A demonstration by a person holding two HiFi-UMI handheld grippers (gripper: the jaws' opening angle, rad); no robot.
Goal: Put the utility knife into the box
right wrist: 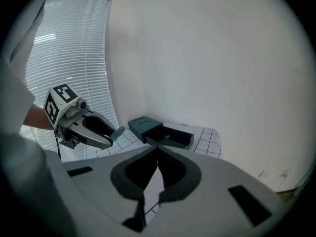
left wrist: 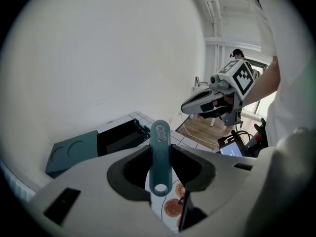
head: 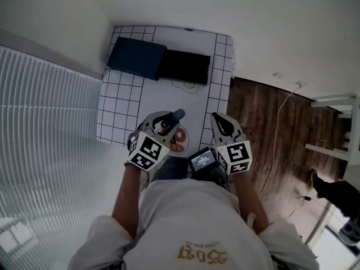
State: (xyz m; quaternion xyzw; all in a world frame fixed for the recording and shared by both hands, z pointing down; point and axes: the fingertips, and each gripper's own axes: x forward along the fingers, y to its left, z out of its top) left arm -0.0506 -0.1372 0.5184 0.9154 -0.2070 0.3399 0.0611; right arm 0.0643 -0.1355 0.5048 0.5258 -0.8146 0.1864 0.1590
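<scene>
Grid table; L gripper view: utility knife clamped; head view: tip only.

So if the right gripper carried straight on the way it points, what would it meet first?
Probably the open black box, just past the shut tips of the right gripper in its own view. Depth is unclear; it might touch the table short of it first.
</scene>
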